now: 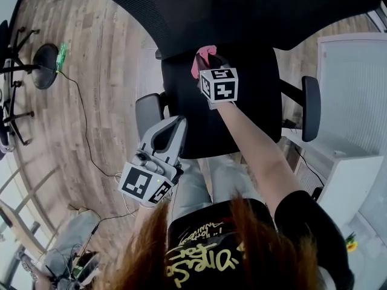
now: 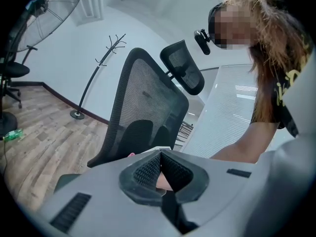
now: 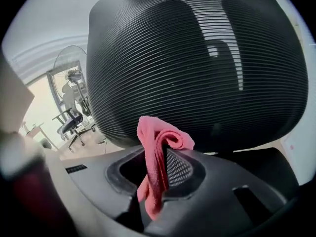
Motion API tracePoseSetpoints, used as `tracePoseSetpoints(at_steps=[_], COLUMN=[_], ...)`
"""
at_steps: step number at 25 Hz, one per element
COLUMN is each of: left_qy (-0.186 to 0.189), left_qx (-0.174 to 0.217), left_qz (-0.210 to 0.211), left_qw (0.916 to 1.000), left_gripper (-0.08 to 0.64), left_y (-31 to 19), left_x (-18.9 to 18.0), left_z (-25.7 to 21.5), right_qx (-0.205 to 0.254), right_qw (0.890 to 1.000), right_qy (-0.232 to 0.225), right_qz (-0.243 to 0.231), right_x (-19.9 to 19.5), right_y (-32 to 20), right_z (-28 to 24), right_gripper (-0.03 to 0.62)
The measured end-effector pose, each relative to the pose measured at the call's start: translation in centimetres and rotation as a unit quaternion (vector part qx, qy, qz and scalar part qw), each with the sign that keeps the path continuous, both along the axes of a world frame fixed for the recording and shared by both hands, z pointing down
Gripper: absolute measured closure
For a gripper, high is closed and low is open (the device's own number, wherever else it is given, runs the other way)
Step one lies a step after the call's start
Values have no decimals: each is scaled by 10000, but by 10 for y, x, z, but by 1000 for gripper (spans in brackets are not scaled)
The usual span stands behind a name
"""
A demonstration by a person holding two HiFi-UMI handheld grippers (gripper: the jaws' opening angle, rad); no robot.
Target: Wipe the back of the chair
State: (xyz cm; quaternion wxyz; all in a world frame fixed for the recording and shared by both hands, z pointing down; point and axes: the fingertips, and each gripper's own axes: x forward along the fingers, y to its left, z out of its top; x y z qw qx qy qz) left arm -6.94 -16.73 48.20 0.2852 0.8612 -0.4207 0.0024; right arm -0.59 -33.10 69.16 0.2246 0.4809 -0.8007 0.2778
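Matt mesh covers the chair back (image 3: 197,58); the cloth (image 3: 157,149) looks fuzzy

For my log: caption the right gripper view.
Right tongs clamp a pink cloth facing the chair's black mesh backrest.

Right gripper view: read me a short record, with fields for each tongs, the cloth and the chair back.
right tongs: shut on the pink cloth
pink cloth: bunched, with a fold sticking up past the tips
chair back: black mesh, filling the view just ahead; whether the cloth touches it cannot be told
left tongs: shut, nothing between them, held low near an armrest
floor: wood planks
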Motion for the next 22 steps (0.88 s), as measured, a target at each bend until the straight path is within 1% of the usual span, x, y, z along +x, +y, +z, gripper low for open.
tracePoseSetpoints(at_steps=[2, 5, 8, 10, 14, 17, 18, 20, 22], left_qy=[-25, -55, -111, -123, -136, -161, -168, -170, -153], left_qx=[16, 92, -30, -32, 2, -71, -76, -40, 114], left_qz=[-43, -102, -77, -109, -212, -282, -308, -343, -362], left_qw=[10000, 9999, 9999, 9999, 9997, 9994, 9994, 9993, 9992], left_gripper=[565, 565, 565, 565, 565, 565, 565, 565, 565], left_y=[0, 0, 5, 6, 8, 9, 9, 8, 5], left_x=[-6, -13, -20, -25, -35, -41, -43, -46, -46], left_z=[1, 1, 2, 2, 2, 4, 3, 0, -8], right_qx=[-103, -329, -545, -654, -649, -759, -774, -704, -584], right_qw=[9998, 9984, 9959, 9945, 9947, 9909, 9897, 9895, 9904], right_qy=[-141, -433, -615, -720, -800, -1102, -1175, -1141, -1082], right_qz=[10, 162, 385, 392, -73, -150, -258, -544, -637], right_x=[-15, -35, -51, -65, -101, -114, -118, -123, -113], right_y=[3, 9, 14, 18, 30, 35, 38, 43, 45], right_z=[2, 5, 5, 4, -2, -7, -9, -11, -16], right_gripper=[518, 518, 518, 518, 518, 518, 518, 518, 518])
